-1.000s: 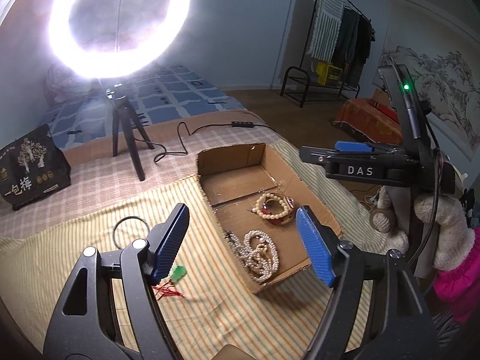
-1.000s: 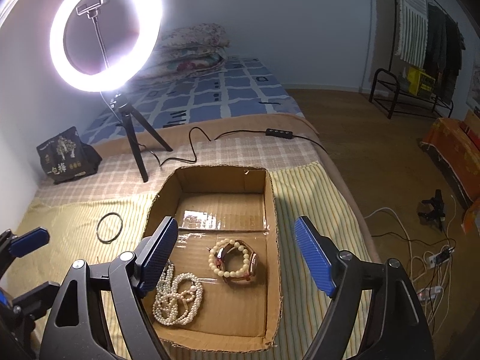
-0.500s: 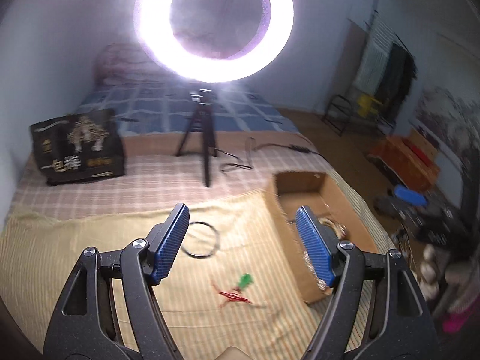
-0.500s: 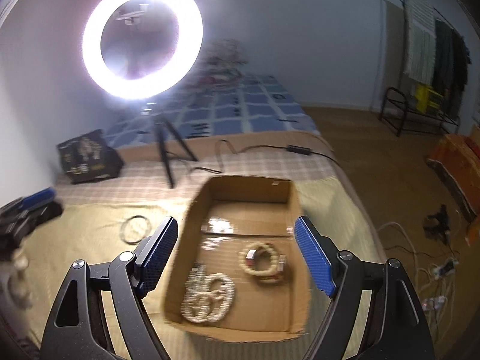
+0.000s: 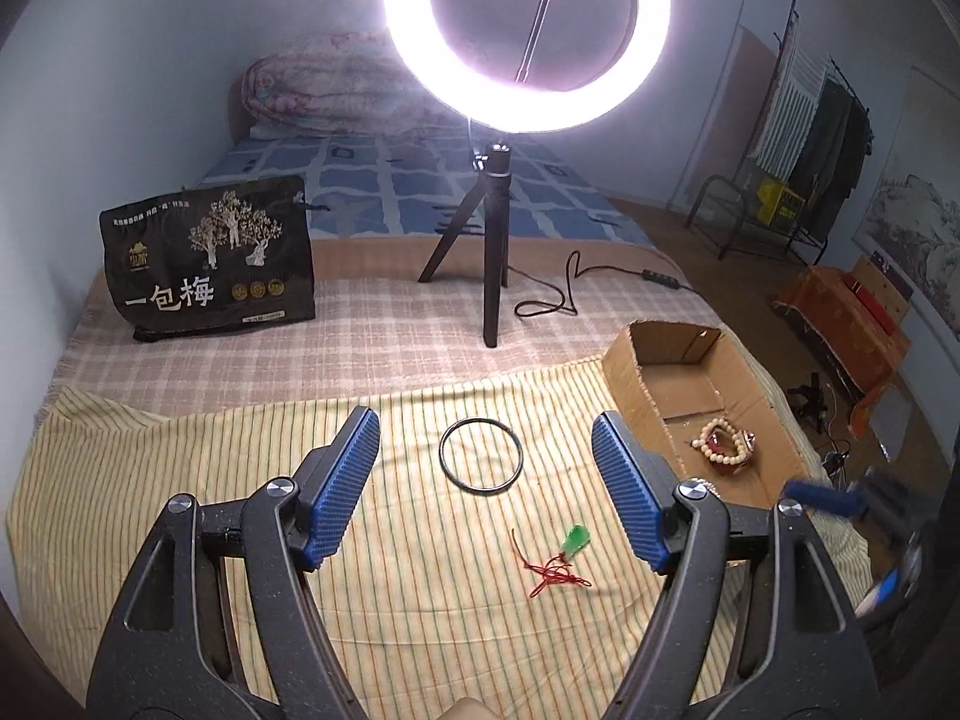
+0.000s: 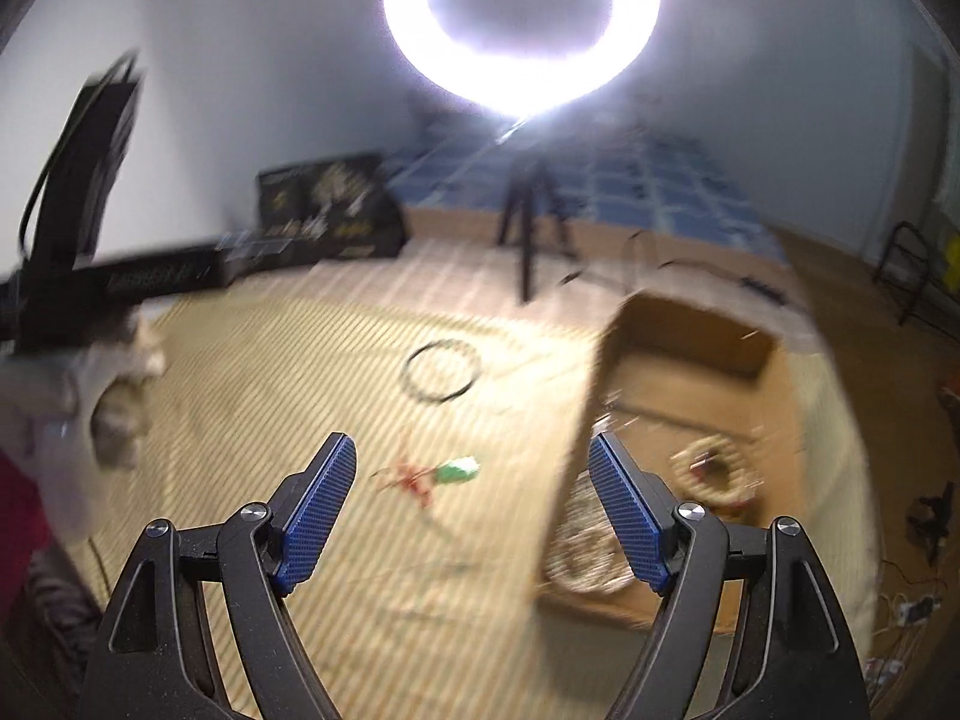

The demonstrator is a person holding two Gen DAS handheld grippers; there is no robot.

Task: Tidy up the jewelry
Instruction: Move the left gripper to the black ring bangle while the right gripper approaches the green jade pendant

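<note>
Jaws of both grippers (left [image 5: 486, 492], right [image 6: 473, 507]) gape wide, empty, above one black ring [image 5: 480, 456] and one green pendant [image 5: 575, 540].

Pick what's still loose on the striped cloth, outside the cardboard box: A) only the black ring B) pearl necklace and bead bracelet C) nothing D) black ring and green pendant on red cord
D: the black ring and the green pendant on red cord lie on the striped cloth, while the bead bracelet sits inside the cardboard box.
</note>
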